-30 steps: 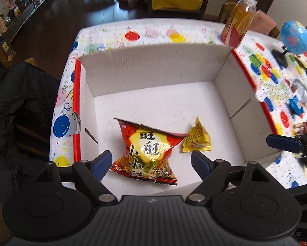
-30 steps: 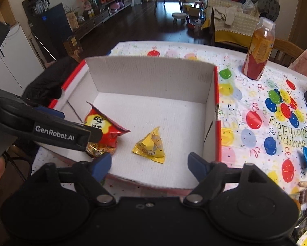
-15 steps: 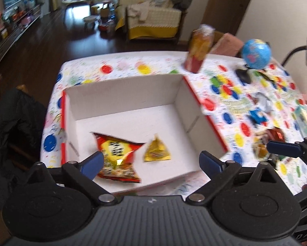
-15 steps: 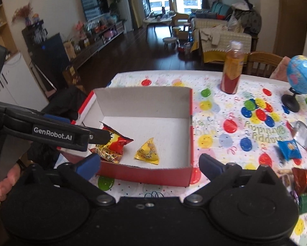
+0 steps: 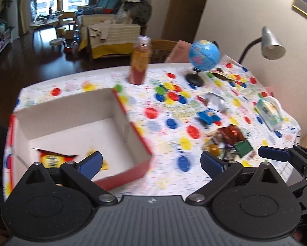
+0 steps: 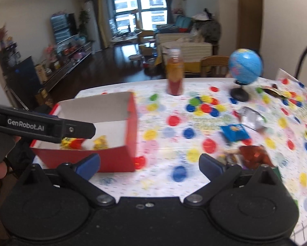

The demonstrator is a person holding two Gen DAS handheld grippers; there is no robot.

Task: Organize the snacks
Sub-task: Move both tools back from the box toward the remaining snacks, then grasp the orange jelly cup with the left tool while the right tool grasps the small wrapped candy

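Cardboard box: red outside, white inside, sitting open at the near left of the table, which is wearing a balloon-print cloth.
Snacks in the box: a red-and-yellow bag is lying on the box floor at the near left, with a small yellow packet just to its right, partly hidden behind a blue fingertip.
Left gripper: hovering over the near edge of the table between the box and the loose snacks, its blue fingers standing wide apart and carrying nothing.
Juice bottle: standing upright at the far side, beyond the box's right corner.
Globe: standing on its black base to the right of the bottle.
Loose snacks: a blue packet and a silver wrapper are lying on the cloth right of centre; nearer, a blurred heap of brown, green and gold wrappers is sitting just beyond the left gripper's right finger.
Right gripper: hanging over the near table edge right of the box, its fingers spread apart and gripping nothing.
Tissue pack: resting near the right edge of the table.
Desk lamp: leaning in from the far right.
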